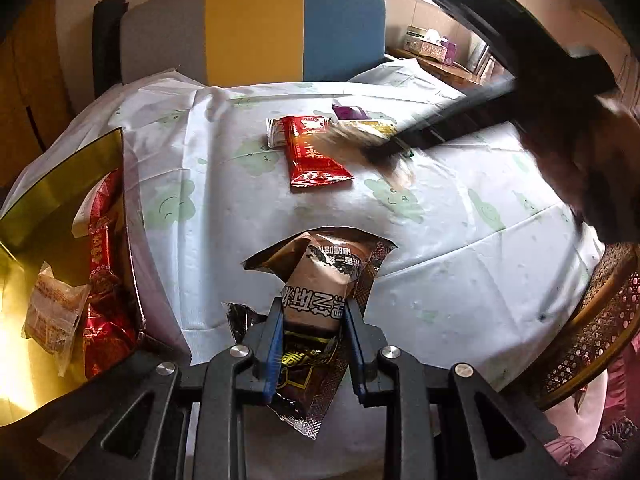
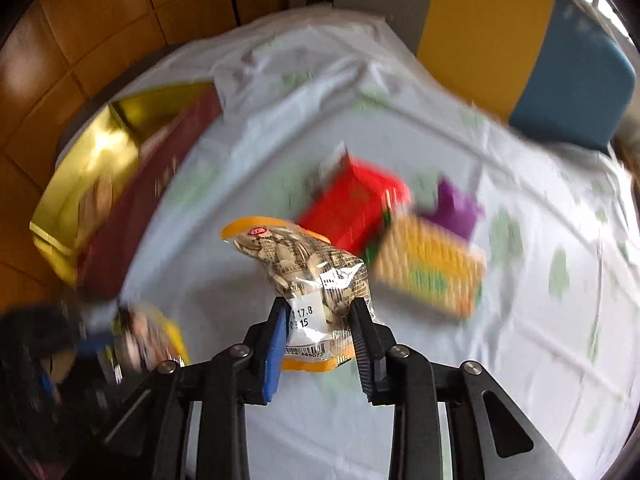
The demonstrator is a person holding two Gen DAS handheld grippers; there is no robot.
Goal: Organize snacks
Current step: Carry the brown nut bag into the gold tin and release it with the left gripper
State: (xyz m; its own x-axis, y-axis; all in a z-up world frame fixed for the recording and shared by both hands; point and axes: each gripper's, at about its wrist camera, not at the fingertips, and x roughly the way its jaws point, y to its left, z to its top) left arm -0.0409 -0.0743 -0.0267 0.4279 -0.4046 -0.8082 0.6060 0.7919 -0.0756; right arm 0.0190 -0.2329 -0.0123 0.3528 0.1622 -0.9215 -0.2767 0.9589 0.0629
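Observation:
My left gripper (image 1: 313,306) is shut on a brown snack packet (image 1: 320,280) and holds it above the table, just right of the gold box (image 1: 52,184). The box holds a red packet (image 1: 106,280) and a clear wrapped pastry (image 1: 52,316). My right gripper (image 2: 320,308) is shut on a clear bag of sunflower seeds (image 2: 308,268), lifted over the table; it shows blurred in the left wrist view (image 1: 384,148). On the cloth lie a red packet (image 1: 314,152), a purple packet (image 1: 350,112) and a yellow packet (image 2: 430,268).
The table has a white cloth with green cloud prints (image 1: 440,240). A grey, yellow and blue chair back (image 1: 256,28) stands at the far edge. A woven rattan chair (image 1: 592,332) is at the right. The gold box (image 2: 100,152) sits at the table's left.

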